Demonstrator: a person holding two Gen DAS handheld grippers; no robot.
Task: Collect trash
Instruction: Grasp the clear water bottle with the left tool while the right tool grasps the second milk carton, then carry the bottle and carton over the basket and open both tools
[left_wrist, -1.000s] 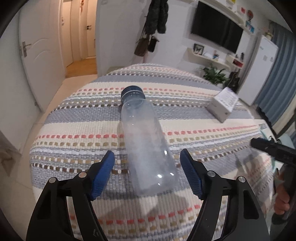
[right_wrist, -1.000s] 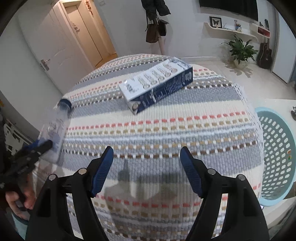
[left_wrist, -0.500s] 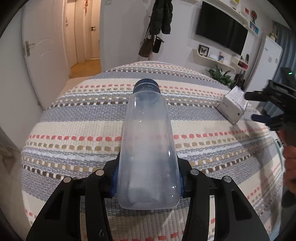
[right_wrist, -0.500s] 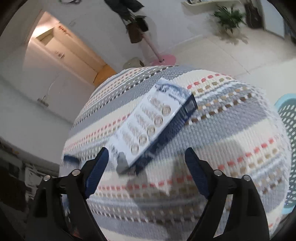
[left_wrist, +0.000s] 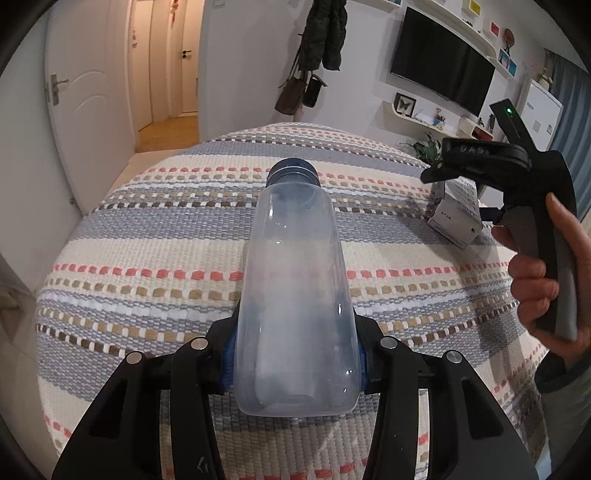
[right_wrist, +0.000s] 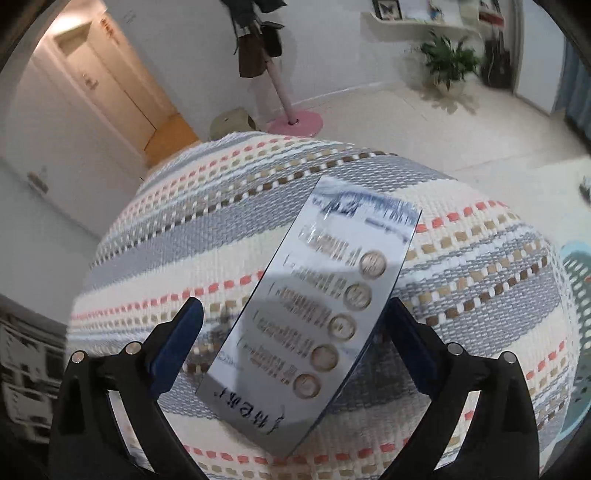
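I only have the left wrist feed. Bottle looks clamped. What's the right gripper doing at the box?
Observer: The right gripper is open, its fingers either side of the box, not closed on it.
Operator: Which way does the box lie?
Observer: Lengthwise between the fingers, printed face up with a row of round pictures, flat on the striped cloth.
Operator: Any bin nearby? None on my feed.
Observer: A teal perforated basket shows at the right edge, beyond the cloth's edge.
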